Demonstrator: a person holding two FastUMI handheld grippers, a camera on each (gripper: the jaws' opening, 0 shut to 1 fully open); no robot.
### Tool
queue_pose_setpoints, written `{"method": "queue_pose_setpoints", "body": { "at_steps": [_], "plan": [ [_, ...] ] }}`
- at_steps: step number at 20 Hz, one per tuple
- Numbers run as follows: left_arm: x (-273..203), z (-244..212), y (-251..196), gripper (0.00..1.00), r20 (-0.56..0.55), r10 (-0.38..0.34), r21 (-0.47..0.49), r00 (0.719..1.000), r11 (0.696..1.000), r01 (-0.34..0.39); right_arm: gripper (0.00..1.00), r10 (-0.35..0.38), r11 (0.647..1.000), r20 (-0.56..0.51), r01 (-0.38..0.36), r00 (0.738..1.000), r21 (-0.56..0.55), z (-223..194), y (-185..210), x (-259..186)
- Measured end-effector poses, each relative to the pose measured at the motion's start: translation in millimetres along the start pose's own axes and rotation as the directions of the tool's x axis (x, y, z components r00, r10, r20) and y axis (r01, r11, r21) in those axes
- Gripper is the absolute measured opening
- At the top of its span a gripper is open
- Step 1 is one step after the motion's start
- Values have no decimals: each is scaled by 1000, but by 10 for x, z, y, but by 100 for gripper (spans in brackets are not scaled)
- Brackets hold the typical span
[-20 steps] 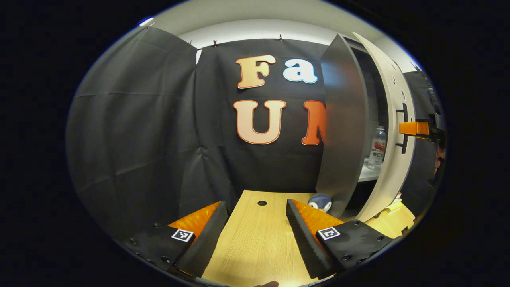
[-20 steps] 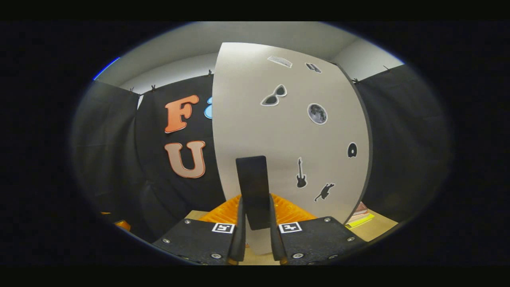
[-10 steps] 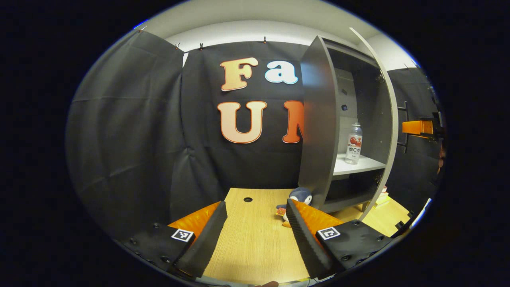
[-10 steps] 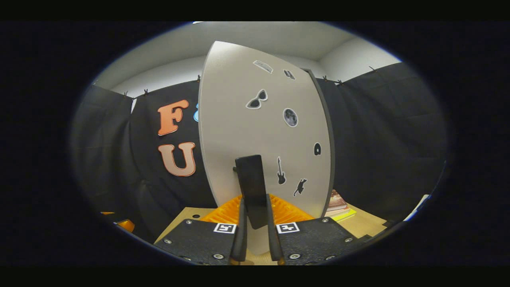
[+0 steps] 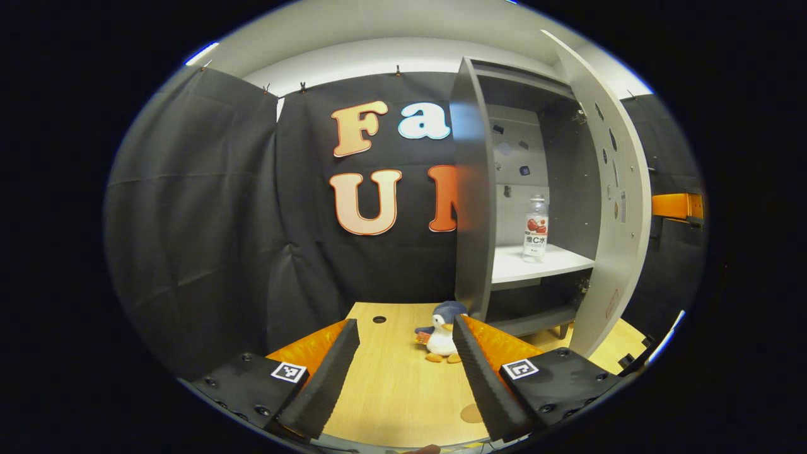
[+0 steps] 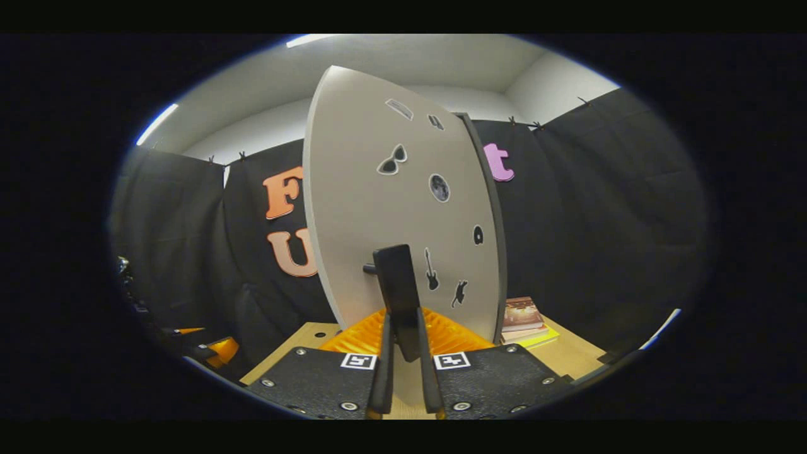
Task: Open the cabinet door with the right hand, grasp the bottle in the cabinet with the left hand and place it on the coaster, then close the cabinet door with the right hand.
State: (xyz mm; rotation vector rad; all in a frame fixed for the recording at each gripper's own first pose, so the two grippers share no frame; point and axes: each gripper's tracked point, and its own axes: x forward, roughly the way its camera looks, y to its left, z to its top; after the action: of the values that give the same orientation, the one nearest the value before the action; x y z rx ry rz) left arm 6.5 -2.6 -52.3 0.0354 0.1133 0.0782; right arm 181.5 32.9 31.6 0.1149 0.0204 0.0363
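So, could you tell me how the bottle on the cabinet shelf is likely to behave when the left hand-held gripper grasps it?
The bottle is tall and narrow and stands upright, so a nudge may tip it. It looks like clear plastic, probably light, smooth and perhaps slippery. The left hand-held gripper is open.

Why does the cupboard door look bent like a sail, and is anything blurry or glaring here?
Left gripper view: the fisheye lens bows the cabinet door and cabinet side; the bottle on its shelf stays sharp, and the side panel's edge smears over the wall. Right gripper view: the door bulges too, evenly lit, without harsh glare; the handle between the right gripper fingers looks dark.
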Motion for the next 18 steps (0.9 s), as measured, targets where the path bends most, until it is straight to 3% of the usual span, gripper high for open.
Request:
{"method": "queue_pose_setpoints", "body": {
  "at_steps": [10, 12, 13, 16, 18],
  "plan": [
    [-209, -25, -1032, 98, -11, 2, 16, 1000, 1000, -1, 14, 7, 1000, 50, -6, 999, -24, 84, -388, -85],
    [-236, -14, -1141, 98, -9, 1, 18, 1000, 1000, -1, 17, -11, 999, 49, 13, 999, -31, 92, -484, -78],
    [-245, 1, -1175, 98, -8, 4, 19, 1000, 1000, -4, 12, -19, 999, 47, 21, 999, -32, 94, -538, -76],
    [-242, -15, -1243, 98, -14, 11, 15, 1000, 1000, -11, 19, -36, 999, 73, 39, 997, -32, 153, -644, -88],
    [-217, -29, -1225, 96, -22, 25, 17, 999, 1000, -25, 12, -43, 998, 84, 46, 996, -36, 165, -742, -53]
  ]
}}
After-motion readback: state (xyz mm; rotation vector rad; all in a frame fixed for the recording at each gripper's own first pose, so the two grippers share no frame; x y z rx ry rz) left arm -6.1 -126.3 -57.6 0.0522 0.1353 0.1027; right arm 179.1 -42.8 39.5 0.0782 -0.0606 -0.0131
